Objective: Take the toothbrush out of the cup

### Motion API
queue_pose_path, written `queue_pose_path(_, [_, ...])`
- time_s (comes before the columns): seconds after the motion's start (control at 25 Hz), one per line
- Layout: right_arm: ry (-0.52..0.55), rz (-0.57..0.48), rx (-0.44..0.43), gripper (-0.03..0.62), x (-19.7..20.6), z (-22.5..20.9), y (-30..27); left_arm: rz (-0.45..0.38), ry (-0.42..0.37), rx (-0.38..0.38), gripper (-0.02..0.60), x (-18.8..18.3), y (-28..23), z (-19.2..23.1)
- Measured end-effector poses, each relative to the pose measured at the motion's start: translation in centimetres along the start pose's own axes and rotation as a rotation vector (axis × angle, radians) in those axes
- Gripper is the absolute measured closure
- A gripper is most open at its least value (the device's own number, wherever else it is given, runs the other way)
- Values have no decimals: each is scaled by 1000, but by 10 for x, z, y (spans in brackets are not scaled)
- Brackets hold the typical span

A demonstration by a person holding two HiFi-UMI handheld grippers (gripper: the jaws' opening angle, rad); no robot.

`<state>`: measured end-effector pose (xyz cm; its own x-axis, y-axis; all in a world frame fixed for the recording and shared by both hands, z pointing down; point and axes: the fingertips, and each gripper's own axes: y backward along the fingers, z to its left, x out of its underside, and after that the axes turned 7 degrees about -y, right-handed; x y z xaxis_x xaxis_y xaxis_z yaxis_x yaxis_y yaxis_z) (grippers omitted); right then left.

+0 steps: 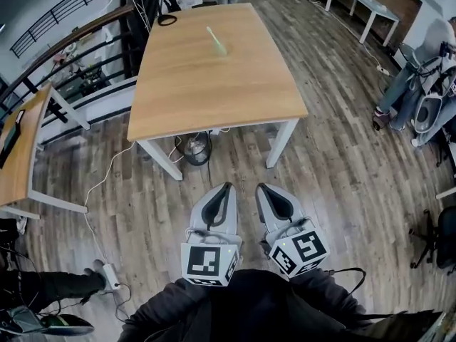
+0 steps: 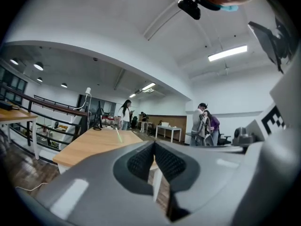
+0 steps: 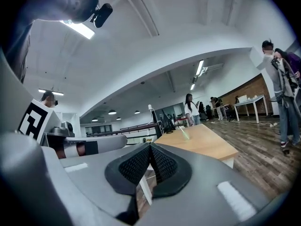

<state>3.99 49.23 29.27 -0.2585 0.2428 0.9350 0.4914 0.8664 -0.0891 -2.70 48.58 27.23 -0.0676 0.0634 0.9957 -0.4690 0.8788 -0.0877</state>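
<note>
Still at the approach step.
Left claw (image 1: 227, 188) and right claw (image 1: 261, 189) pinched together, empty; slim green toothbrush (image 1: 216, 40) at twelve o'clock, so step closer.

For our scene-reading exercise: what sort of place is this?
Likely an open-plan office or lab: a wooden table on plank flooring, a white desk beyond, and a railing.

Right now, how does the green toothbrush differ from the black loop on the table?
The toothbrush is pale green and a slim straight stick; the black loop is dark and ring-shaped. The toothbrush rises tilted off the table, near the middle of its far half; the black loop lies flat at its far left corner. Both are on the same wooden table.
</note>
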Motion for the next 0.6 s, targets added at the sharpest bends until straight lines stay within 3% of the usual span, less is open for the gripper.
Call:
queue_pose_path(0.32, [36, 26, -48, 594, -5, 30, -86, -41, 25, -28, 573, -6, -24, 84])
queue_pose_path(0.6, [70, 25, -34, 594, -14, 24, -112, -33, 50, -7, 573, -2, -49, 101])
